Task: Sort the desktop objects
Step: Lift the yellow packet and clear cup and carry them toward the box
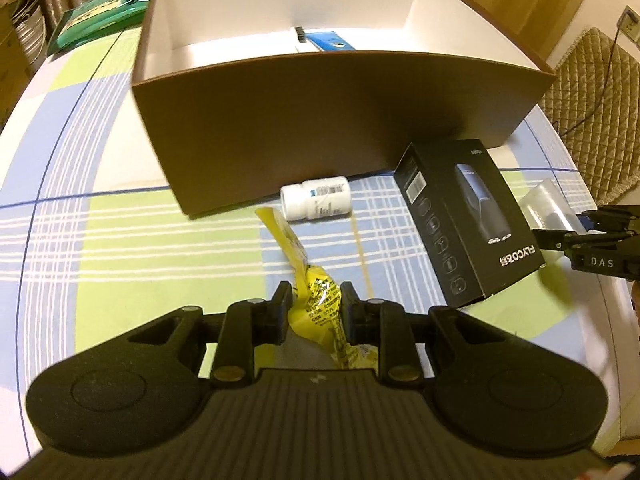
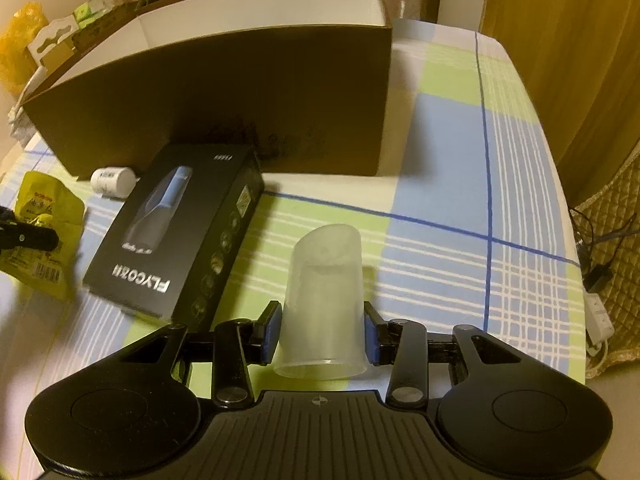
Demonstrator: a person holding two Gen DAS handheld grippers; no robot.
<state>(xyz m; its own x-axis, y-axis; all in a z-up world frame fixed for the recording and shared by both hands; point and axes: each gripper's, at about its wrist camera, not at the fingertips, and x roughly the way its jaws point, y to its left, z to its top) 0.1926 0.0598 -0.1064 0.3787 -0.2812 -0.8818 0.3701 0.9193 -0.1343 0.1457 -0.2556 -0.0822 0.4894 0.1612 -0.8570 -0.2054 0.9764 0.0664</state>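
Yellow plastic, printed with dark text, is filling the centre of the left wrist view: a crumpled yellow pouch (image 1: 316,304) is being pinched by the left gripper (image 1: 314,300), whose jaws are standing nearly closed against both its sides. Just beyond it, a white pill bottle (image 1: 316,199) is lying on its side against the brown cardboard box (image 1: 320,120) (open-topped, white inside, with a blue item (image 1: 332,41) showing within). A black product box (image 1: 466,220) is lying flat to the right on the checked tablecloth (image 1: 120,240) covering the table, and the right gripper (image 1: 560,236) is reaching in at the right edge.

Right wrist view: the right gripper (image 2: 322,328) is gripping a translucent plastic cup (image 2: 324,300) between its blue pads (image 2: 272,332), jaws partly open around the cup's width, mouth toward the camera. The black product box (image 2: 172,232) is lying just left of it; the white pill bottle (image 2: 113,181) and yellow pouch (image 2: 44,236) are sitting further left, near the brown cardboard box (image 2: 240,100).
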